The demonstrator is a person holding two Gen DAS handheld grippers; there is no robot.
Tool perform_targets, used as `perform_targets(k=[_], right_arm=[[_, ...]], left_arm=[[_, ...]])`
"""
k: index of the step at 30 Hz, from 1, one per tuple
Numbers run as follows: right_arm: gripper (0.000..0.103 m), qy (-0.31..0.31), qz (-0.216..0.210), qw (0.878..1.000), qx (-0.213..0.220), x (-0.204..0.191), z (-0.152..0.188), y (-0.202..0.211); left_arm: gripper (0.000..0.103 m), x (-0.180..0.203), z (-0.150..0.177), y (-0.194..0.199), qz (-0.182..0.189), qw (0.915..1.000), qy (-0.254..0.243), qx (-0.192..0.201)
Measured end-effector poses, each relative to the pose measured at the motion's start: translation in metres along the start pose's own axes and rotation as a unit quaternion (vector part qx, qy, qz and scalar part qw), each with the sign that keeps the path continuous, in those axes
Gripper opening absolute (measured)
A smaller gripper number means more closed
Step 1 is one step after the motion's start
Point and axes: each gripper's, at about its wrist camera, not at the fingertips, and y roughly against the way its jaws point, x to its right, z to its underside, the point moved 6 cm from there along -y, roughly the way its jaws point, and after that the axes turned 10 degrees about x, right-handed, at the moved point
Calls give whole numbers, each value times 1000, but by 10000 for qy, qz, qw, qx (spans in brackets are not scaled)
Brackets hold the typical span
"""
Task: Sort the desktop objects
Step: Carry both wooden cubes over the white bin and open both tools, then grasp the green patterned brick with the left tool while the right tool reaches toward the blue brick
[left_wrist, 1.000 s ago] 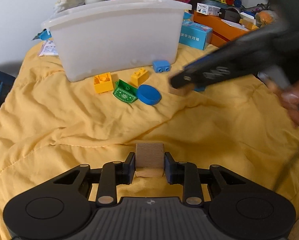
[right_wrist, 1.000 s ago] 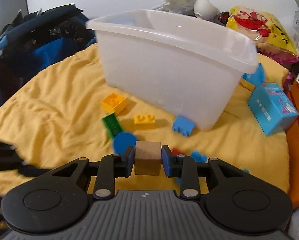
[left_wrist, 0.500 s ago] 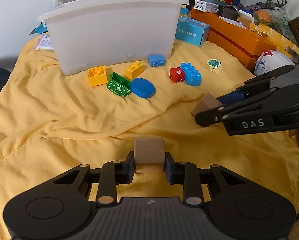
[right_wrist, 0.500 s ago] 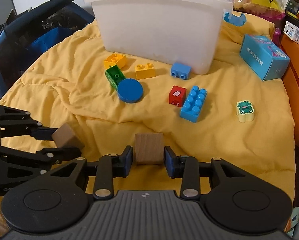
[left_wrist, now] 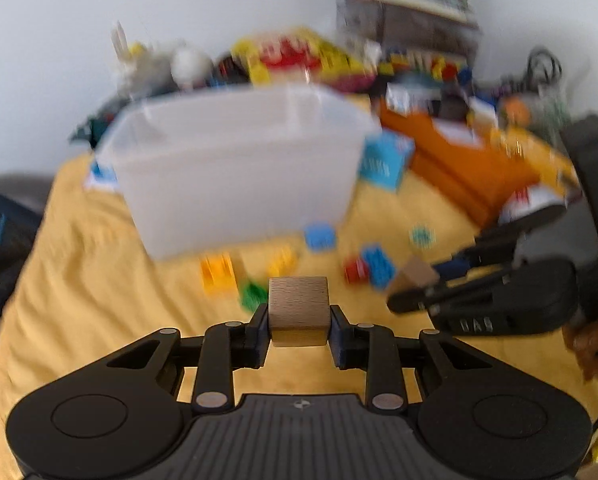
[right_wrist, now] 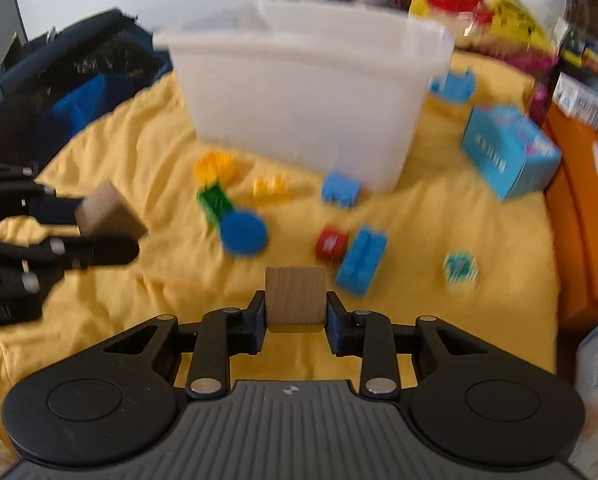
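1. The left gripper (left_wrist: 299, 316) has its jaws clamped on a wooden cube (left_wrist: 298, 307), held clear above the yellow cloth (left_wrist: 99, 300).
2. The right gripper (right_wrist: 296, 312) holds a second wooden cube (right_wrist: 295, 298); its jaws are closing on that block, which sits between the pads.
3. The step in hand looks like the carry: both cubes face the white plastic bin (right_wrist: 299, 108) standing further back on the cloth.
4. The next move calls for lifting each cube over the bin's rim before letting go.
5. Loose bricks, a blue disc (right_wrist: 244, 233) among them, lie in front of the bin; blur hides whether anything is inside it.
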Motion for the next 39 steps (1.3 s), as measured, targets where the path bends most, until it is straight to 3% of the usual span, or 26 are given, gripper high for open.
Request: perform_targets(k=[6, 12, 17, 19, 24, 26, 33, 37, 39], right_arm=[[33, 217, 220, 9965, 777, 11, -63, 20], [33, 282, 557, 9873, 1461, 21, -129, 23], [33, 93, 686, 9875, 1418, 24, -149, -4], [33, 189, 894, 9869, 1327, 25, -150, -22], [35, 8, 1045, 9902, 924, 30, -145, -51], [37, 97, 1029, 9906, 901, 28, -145, -52], [40, 118, 875, 9901, 1093, 24, -150, -35], [46, 165, 759, 9892, 1241, 22, -144, -15], [46, 174, 711, 9898, 1226, 24, -137, -8]], left_arm=[[33, -31, -75, 1, -266, 9968, -209, 718], [33, -53, -129, -25, -464, 9927, -319, 1068], [33, -61, -145, -68, -656, 9917, -365, 1042], [33, -66, -144, -92, -899, 9909, -459, 889], [37, -76, -133, -122, -817, 9956, -7, 469], [46, -76, -132, -114, -796, 9950, 44, 599], [53, -68, -133, -73, -696, 9939, -32, 858], [58, -58, -108, -55, -637, 9948, -48, 797], [58, -53, -86, -53, -572, 9966, 38, 583]])
